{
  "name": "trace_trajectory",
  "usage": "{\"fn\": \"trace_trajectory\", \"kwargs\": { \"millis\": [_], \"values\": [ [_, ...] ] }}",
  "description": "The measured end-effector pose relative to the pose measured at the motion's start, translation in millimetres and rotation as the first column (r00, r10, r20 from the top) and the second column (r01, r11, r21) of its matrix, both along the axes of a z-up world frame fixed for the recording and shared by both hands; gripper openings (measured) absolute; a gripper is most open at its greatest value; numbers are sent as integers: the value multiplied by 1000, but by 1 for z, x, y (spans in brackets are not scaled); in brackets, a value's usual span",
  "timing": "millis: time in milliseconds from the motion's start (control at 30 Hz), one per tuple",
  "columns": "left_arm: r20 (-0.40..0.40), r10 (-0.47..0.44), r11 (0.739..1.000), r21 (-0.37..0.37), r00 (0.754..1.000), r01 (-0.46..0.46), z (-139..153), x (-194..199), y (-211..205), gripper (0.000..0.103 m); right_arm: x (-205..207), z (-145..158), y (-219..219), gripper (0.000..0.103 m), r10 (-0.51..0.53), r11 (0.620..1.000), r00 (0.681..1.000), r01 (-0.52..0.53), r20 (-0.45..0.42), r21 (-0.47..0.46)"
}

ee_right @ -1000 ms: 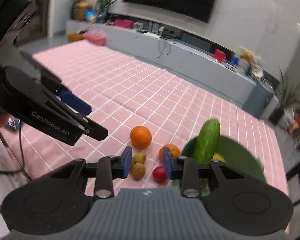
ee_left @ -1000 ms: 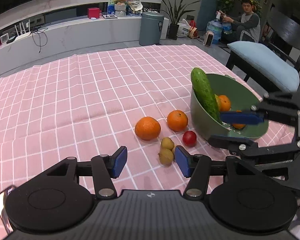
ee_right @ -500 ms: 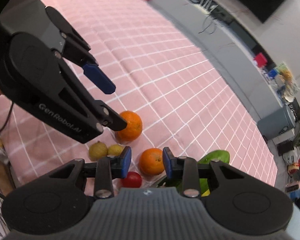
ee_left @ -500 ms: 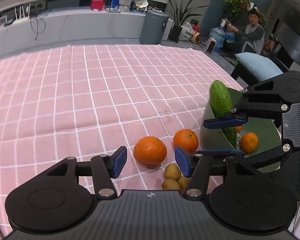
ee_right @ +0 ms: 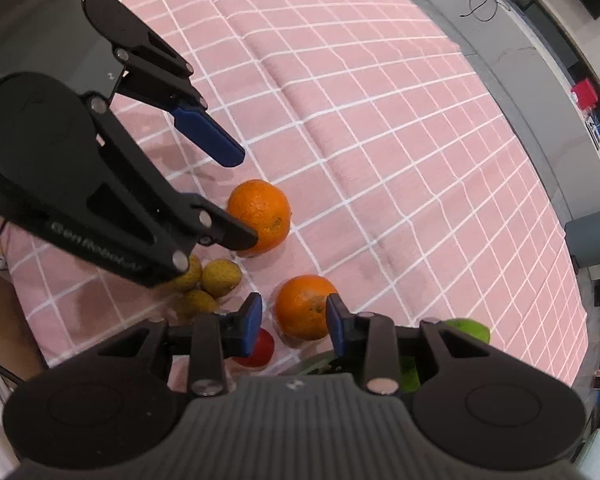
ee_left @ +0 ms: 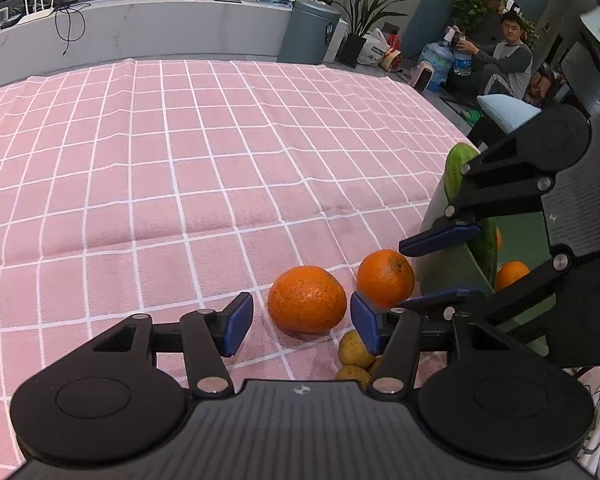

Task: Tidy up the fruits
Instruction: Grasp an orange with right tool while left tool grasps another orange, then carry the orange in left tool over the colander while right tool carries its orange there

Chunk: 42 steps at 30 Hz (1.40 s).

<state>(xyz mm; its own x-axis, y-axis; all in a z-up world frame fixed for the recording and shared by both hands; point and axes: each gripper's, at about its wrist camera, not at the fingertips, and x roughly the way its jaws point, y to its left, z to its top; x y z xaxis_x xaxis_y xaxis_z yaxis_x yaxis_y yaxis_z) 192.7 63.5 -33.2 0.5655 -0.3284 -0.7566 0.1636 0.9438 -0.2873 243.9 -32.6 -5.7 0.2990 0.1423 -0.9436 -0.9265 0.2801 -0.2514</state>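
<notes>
A green plastic bowl (ee_left: 440, 236) on the pink checked surface (ee_left: 180, 160) holds a long green cucumber (ee_left: 458, 168) leaning on its rim and a small orange (ee_left: 510, 274). Left tongs (ee_left: 296, 318) gape around one round orange (ee_left: 307, 299); right tongs (ee_right: 293, 324) gape around another orange (ee_right: 304, 306).

"GenRobot.AI" lettering on left gripper (ee_right: 230, 196) body.

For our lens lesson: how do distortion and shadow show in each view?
Left wrist view: the tablecloth grid bows and a soft shadow sits under the nearer orange. Right wrist view: the grid curves more strongly; the left tongs shade the cloth.
</notes>
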Motion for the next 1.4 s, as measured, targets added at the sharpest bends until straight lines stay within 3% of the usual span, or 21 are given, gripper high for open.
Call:
{"fn": "trace_trajectory", "kwargs": {
  "millis": [300, 400, 767, 1067, 1400],
  "values": [
    [-25, -24, 999, 42, 999, 25, -10, 7, -13, 66, 1, -10, 10, 32, 61, 995, 997, -57, 37, -86],
    [-33, -22, 999, 41, 999, 23, -13, 8, -14, 66, 3, -14, 12, 37, 68, 993, 997, -64, 42, -104],
    [-20, -13, 1000, 2, 1000, 13, -15, 6, -14, 54, 7, -26, 18, 40, 41, 992, 999, -39, 17, -117],
    [8, 28, 1000, -15, 1000, -28, -7, -3, -11, 51, 2, -12, 14, 38, 13, 999, 998, -10, 59, -44],
    [73, 112, 993, -48, 991, -108, 23, -25, 1, 51, -12, 16, 3, 38, -56, 995, 989, 44, 135, 89]
  ]
}}
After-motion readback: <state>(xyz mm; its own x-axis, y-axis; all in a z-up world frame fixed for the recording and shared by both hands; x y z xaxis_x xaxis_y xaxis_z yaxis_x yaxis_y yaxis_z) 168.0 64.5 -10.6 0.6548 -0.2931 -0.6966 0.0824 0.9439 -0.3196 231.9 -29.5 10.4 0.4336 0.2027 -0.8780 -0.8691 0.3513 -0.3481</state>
